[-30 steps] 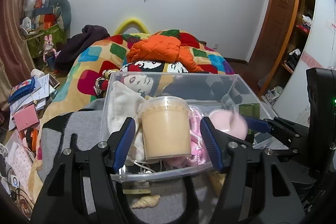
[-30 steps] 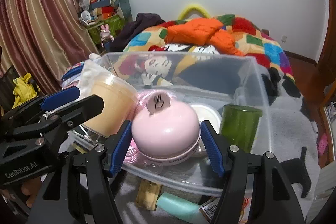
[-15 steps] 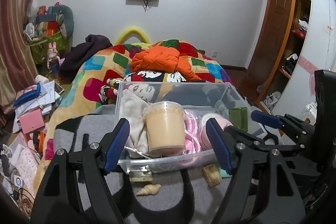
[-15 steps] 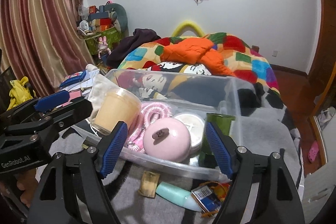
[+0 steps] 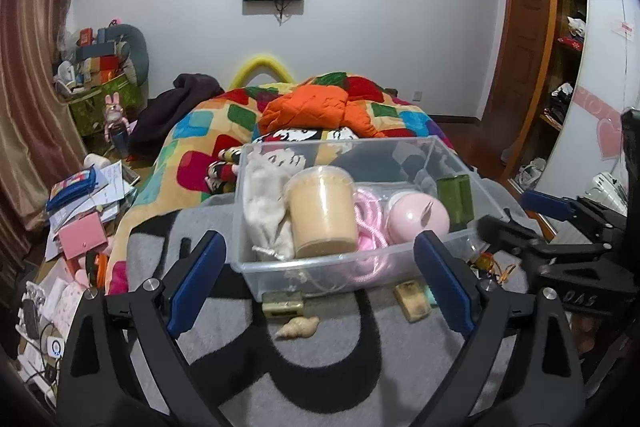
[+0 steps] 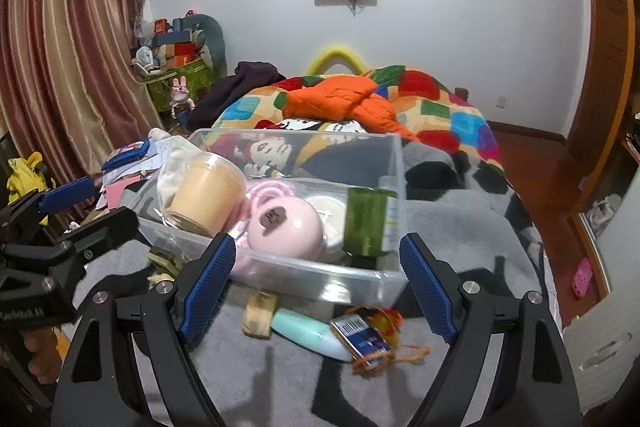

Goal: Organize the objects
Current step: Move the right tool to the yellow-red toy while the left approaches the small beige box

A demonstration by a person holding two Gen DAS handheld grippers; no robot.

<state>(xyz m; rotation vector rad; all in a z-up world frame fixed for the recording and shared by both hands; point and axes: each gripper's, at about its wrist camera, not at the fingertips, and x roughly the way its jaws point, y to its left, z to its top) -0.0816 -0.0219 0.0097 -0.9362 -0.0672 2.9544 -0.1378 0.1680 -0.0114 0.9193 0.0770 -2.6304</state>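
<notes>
Left view: your left gripper (image 5: 320, 283) is opening wide and empty; the shell (image 5: 298, 327) at lower centre looks light, brittle, so pinch its flanks gently. Right view: your right gripper (image 6: 316, 287) is opening, empty; the tube (image 6: 308, 333) below the bin (image 6: 320, 275) looks slippery, so grip mid-body.

jar (image 5: 322, 211) in bin (image 5: 456, 163) left | dome (image 5: 416, 219) right of jar | shell (image 5: 298, 327) before bin

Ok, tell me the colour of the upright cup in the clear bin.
Dark green cup, clearest in the right wrist view.
</notes>
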